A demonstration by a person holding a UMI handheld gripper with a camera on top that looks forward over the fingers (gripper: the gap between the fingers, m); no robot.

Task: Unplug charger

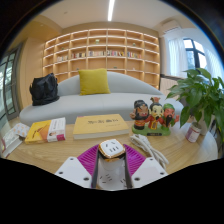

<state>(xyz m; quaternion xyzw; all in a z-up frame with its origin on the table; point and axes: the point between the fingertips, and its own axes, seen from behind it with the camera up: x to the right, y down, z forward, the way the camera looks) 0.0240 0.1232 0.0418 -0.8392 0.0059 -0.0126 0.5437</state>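
Observation:
A small white charger (111, 147) sits between my gripper's (111, 150) two fingers, near their tips. Both magenta pads (90, 159) press against its sides, so the gripper is shut on it. The charger's top face with small markings faces the camera. A white cable or strip (150, 150) lies on the wooden table (60, 150) just right of the fingers. I cannot see any socket; whatever lies under the charger is hidden by the fingers.
Beyond the fingers on the table lie a yellow book (100, 125), books (45, 130) at the left and toy figurines (153, 116). A potted plant (200, 95) stands right. A grey sofa (90, 102) with yellow cushion and black bag stands behind.

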